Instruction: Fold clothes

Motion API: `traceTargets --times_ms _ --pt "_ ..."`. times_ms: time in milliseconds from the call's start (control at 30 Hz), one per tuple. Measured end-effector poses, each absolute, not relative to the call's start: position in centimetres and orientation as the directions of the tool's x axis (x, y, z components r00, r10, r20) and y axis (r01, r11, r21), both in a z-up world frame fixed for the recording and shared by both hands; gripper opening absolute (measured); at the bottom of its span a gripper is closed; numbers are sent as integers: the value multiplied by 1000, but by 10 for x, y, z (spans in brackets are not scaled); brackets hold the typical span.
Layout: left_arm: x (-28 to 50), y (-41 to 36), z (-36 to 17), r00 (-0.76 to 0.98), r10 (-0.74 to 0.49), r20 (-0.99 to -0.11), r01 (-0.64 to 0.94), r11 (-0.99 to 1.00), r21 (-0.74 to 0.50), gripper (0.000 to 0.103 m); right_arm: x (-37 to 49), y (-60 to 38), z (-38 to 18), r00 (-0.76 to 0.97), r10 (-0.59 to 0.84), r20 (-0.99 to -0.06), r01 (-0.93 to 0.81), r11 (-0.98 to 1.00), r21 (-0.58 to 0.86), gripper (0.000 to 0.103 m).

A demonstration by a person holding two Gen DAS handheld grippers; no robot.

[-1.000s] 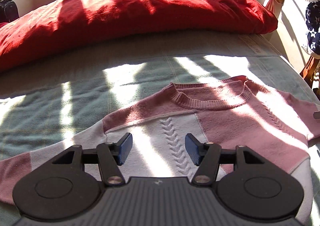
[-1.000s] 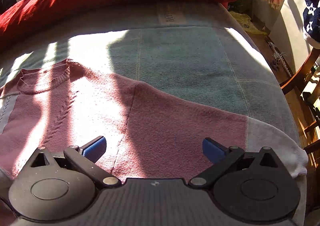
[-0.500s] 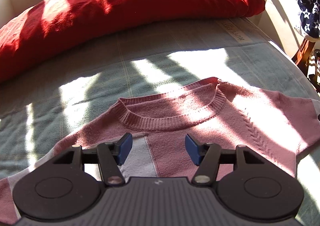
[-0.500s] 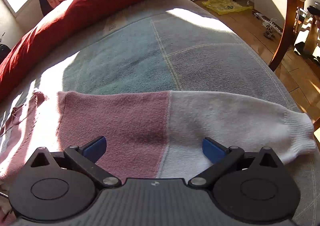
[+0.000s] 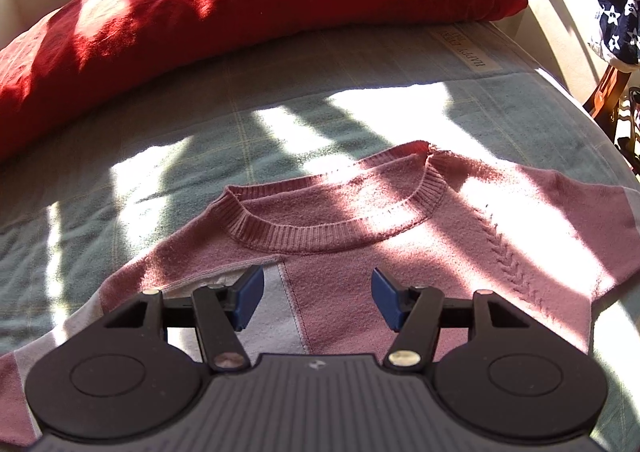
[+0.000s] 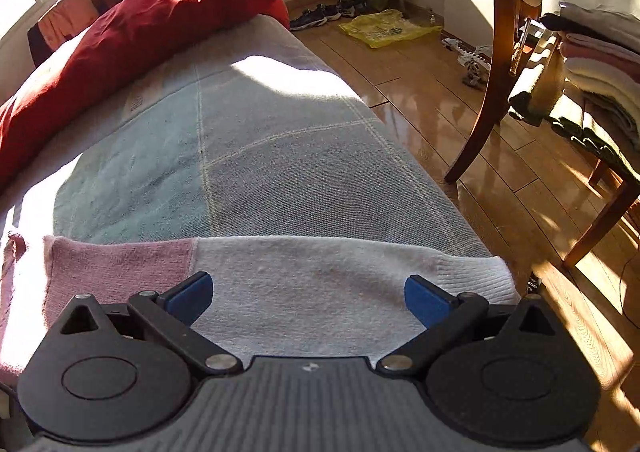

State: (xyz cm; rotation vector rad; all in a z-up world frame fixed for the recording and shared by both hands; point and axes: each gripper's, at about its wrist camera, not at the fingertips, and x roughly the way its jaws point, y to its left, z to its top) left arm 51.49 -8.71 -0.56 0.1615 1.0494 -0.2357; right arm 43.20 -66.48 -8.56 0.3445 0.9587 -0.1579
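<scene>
Both tongs are released: left tongs (image 5: 318,298) over the sweater (image 5: 420,252) chest, right tongs (image 6: 308,298) above its sleeve (image 6: 320,272), whose cuff (image 6: 476,280) lies at the bed (image 6: 280,156) edge; a shallow pinch could let it slide off.

Pink-and-white knit sweater (image 5: 400,252) lies spread flat, front side up, on the bed (image 5: 280,92). Ribbed round neckline (image 5: 332,236) faces the red pillow end. Cable-stitch line runs down the pink chest panel; a white panel adjoins it. One sleeve (image 6: 280,276) extends straight toward the bed's edge, pink at the shoulder, white toward the ribbed cuff (image 6: 472,276), which reaches the mattress edge.
</scene>
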Motion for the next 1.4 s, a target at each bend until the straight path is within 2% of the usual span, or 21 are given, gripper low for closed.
traceTargets --times_ms 100,233,300,500,633,733,933,1033,1200,1400 --pt "509 -81 -6 470 -110 -876 256 967 16 61 438 -681 -106 506 2 -862 360 909 213 103" --pt "500 -72 -6 469 -104 -877 242 970 14 61 441 -681 -96 500 -54 -864 418 889 186 103" --pt "496 -68 -6 468 -104 -878 226 974 6 61 442 -664 -81 543 3 -840 373 895 245 103" --pt "487 -59 -7 466 -116 -877 192 981 -27 61 471 -566 -47 587 152 -795 138 949 283 103" --pt "477 -53 -11 463 -108 -880 199 980 -15 62 499 -491 -43 569 356 -742 -48 914 402 103" --pt "472 -42 -13 460 -98 -882 180 984 -16 62 517 -443 -53 550 419 -722 -116 895 430 103" --pt "466 -14 -18 444 -83 -892 129 991 -28 63 551 -391 -84 518 339 -785 -158 940 301 103" --pt "471 -5 -19 454 -86 -887 123 992 -33 63 560 -393 -78 515 340 -787 -148 940 309 103" --pt "502 -3 -27 481 -161 -862 147 984 -102 63 550 -388 -47 537 358 -764 -177 933 314 103" --pt "553 3 -66 476 -176 -862 139 983 -123 63 541 -378 -31 554 364 -748 -151 928 340 103"
